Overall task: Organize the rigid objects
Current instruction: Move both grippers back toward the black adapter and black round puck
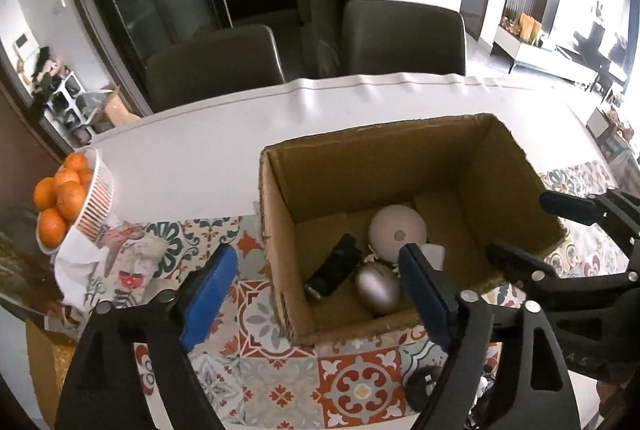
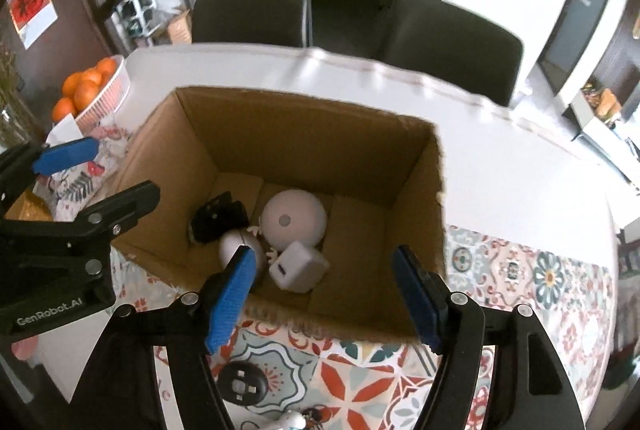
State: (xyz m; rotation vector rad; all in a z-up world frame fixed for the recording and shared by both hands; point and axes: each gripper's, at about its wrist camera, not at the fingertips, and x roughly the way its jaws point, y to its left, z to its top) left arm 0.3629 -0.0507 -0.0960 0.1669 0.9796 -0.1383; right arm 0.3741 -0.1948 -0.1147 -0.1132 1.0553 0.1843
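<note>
Left wrist view: the left gripper (image 1: 316, 282) is hovering at the bottom of the frame, its blue fingers (image 1: 210, 296) spread wide and holding nothing. A cardboard box (image 1: 280, 230) is sitting at center right on a patterned mat (image 1: 352, 382). Inside are lying a white dome (image 1: 396, 232), a black device (image 1: 332, 272) and a silver mouse (image 1: 378, 288). A basket (image 1: 98, 198) of oranges (image 1: 60, 198) is standing at left.

Right wrist view: the right gripper (image 2: 324, 294) is hanging over the box (image 2: 280, 134), fingers (image 2: 232, 298) wide and empty. A white charger (image 2: 298, 266) is lying in the box just below the dome (image 2: 294, 218). A black round object (image 2: 242, 382) is resting on the mat (image 2: 360, 390) at the bottom.
</note>
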